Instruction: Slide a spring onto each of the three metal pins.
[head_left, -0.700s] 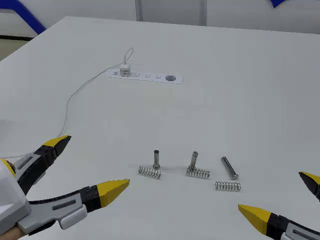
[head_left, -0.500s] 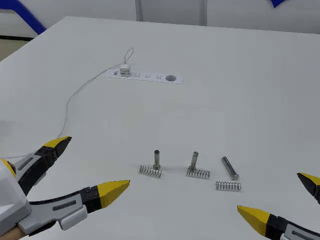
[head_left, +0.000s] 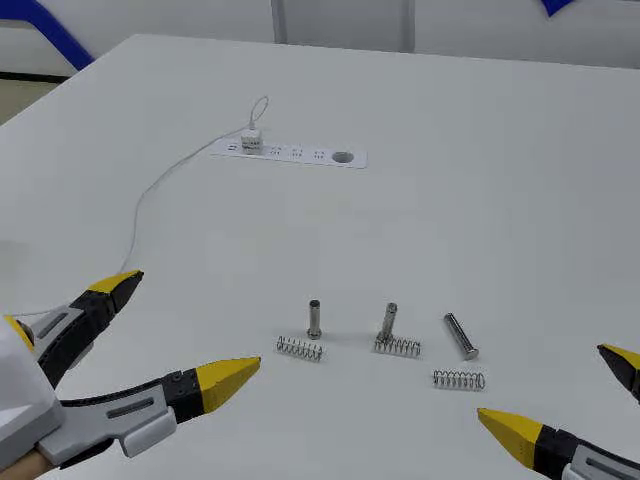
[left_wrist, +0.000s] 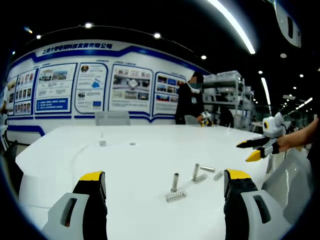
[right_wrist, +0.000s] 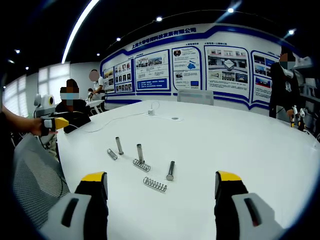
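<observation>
Nothing is threaded yet. Every spring lies loose on the tabletop (head_left: 480, 180), and the layout reads as a deliberate pairing: one spring is set beside each pin, so either tool has a short path.

Between the two tools, the first pin (head_left: 314, 319) stands upright nearest the left tool (head_left: 175, 330). Its first spring (head_left: 299, 348) lies just on that tool's side of it. The middle pin (head_left: 389, 323) is upright too, with the middle spring (head_left: 397, 347) touching or nearly touching its foot. The third pin (head_left: 460, 336), closest to the right tool (head_left: 565, 393), lies on its side, and the third spring (head_left: 459, 380) rests near it but apart. I judge that this pin needs standing up or holding before a spring goes on.

Both tools have their jaws spread wide and grip nothing. The left tool is held low, its tips aimed across toward the first spring. The right tool points in from the opposite side, tips turned toward the third spring. Well beyond both lies a power strip (head_left: 290, 154).
</observation>
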